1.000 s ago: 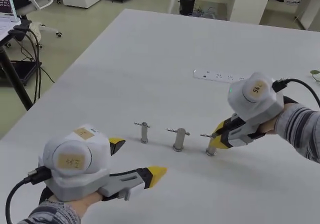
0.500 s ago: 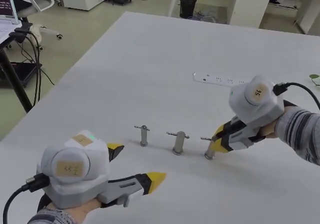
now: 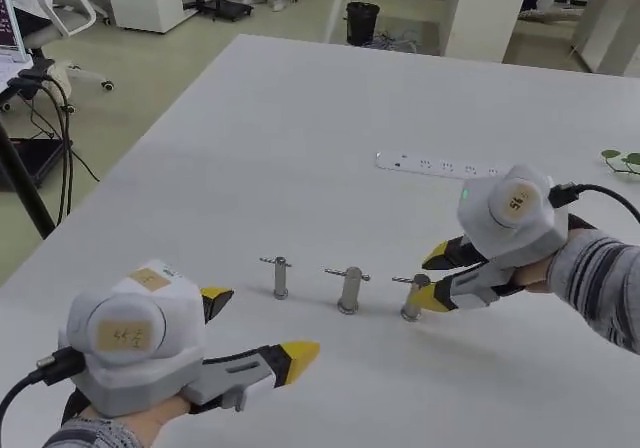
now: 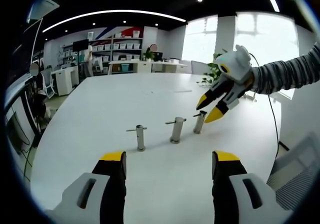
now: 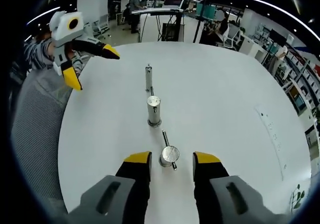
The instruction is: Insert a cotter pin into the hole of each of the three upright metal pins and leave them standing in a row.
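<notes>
Head view: three cottered pins [image 3: 349,290] stand in a row, and the right gripper [image 3: 432,276] gapes around the right pin [image 3: 408,306]. Left gripper view: the left gripper [image 4: 170,158] hangs released, empty, near. Right gripper view: the right pin sits between spread jaws. Insertion seems done; next, back off without toppling it.

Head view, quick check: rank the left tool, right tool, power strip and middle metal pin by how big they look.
1. left tool, which looks largest partly because it is nearest the camera
2. right tool
3. power strip, long but thin, and farthest away
4. middle metal pin, clearly smallest
</notes>
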Motion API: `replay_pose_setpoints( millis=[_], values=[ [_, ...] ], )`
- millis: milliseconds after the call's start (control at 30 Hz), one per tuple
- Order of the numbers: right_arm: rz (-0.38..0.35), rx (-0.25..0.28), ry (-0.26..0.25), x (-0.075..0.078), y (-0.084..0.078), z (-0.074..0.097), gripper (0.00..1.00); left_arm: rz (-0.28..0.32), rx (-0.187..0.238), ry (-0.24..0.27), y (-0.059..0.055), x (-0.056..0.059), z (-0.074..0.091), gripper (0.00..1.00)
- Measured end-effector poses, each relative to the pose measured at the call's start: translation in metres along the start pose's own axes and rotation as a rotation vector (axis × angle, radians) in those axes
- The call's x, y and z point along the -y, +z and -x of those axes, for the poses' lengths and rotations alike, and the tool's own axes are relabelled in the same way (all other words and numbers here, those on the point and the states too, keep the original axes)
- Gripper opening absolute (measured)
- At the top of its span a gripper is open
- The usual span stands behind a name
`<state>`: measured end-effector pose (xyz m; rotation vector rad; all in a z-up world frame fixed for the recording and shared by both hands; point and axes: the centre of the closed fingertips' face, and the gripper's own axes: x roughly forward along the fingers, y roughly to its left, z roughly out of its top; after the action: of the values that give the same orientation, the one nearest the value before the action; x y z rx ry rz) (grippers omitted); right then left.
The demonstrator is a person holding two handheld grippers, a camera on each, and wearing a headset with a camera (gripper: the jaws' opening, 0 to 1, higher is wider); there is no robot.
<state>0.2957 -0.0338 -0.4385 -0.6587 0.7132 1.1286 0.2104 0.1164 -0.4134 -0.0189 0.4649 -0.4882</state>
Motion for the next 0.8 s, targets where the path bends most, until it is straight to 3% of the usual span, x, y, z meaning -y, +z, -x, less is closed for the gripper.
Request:
replay_pose_setpoints(
  millis=[167, 233, 300, 533, 800],
  values=[
    [-0.111, 0.065, -0.029, -0.003, 0.002, 0.012, 0.39, -0.007, 0.006, 0.000, 0.006, -0.004, 0.001, 0.73],
    [-0.101, 0.107, -0.047, -0.007, 0.007, 0.020, 0.36, -0.006, 0.011, -0.004, 0.009, -0.005, 0.002, 0.74],
    [-0.136, 0.135, -0.071, -0.012, 0.010, 0.027, 0.36, -0.002, 0.014, -0.011, 0.011, -0.005, 0.003, 0.76],
    [-0.181, 0.186, -0.140, -0.030, 0.010, 0.045, 0.49, -0.006, 0.013, -0.006, 0.012, -0.009, 0.007, 0.82],
    [-0.343, 0.281, -0.238, -0.048, 0.012, 0.059, 0.56, -0.023, 0.023, -0.019, 0.016, -0.004, 0.012, 0.90]
  ],
)
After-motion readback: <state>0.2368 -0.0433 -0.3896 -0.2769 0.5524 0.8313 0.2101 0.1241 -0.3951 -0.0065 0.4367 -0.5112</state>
